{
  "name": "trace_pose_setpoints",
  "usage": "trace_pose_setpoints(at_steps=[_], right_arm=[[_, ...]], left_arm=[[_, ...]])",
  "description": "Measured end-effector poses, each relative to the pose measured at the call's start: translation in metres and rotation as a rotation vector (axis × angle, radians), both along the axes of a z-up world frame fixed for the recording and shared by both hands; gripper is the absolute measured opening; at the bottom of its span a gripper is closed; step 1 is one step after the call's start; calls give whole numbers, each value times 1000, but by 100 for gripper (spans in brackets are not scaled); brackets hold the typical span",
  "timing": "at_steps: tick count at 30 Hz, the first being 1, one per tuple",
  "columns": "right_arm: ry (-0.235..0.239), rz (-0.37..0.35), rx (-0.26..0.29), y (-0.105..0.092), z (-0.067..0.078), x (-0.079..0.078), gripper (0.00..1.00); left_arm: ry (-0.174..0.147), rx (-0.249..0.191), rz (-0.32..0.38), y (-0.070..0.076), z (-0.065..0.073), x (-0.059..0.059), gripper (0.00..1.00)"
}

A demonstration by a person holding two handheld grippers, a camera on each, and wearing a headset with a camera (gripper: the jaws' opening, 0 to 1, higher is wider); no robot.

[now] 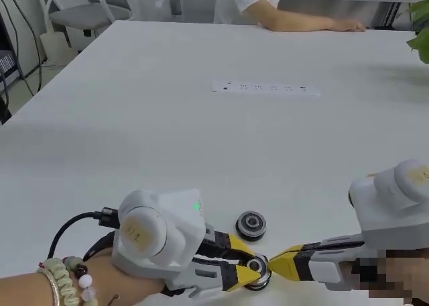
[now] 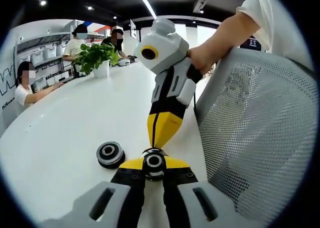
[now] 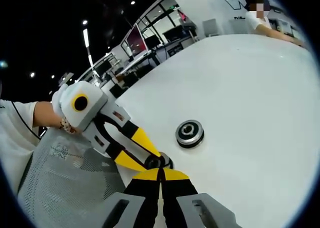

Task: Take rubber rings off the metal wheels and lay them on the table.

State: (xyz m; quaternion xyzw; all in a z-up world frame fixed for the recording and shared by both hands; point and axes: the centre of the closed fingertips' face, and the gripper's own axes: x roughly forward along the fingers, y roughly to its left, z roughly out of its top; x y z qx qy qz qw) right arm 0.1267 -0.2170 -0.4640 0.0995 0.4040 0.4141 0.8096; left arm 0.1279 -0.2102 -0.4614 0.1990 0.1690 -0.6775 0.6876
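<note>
Two grippers [image 1: 249, 271] [image 1: 275, 266] seemingly pinch one metal wheel [image 1: 259, 266].

left tool [image 2: 153, 165] jaws clamped on a metal wheel [image 2: 153, 160] | right tool [image 2: 159, 138] comes in from above, jaws together, tip touching that wheel | second wheel [image 2: 110, 154] lies flat on the white surface [image 2: 65, 133], just left | mesh chair back [image 2: 250, 128] at right

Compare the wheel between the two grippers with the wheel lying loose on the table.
The held wheel is clamped by the left gripper, with the right gripper closed at its rim; the loose wheel lies flat, untouched. The held wheel is nearer the table edge; the loose wheel farther in. Both are round, dark-rimmed.
</note>
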Motion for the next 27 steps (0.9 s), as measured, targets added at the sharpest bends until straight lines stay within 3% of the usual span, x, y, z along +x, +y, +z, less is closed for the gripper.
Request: trace_pose_setpoints(at_steps=[27], right_arm=[[-25,28,14,9,6,-1,0]], left_arm=[[3,-3,2,0,0,0,7]])
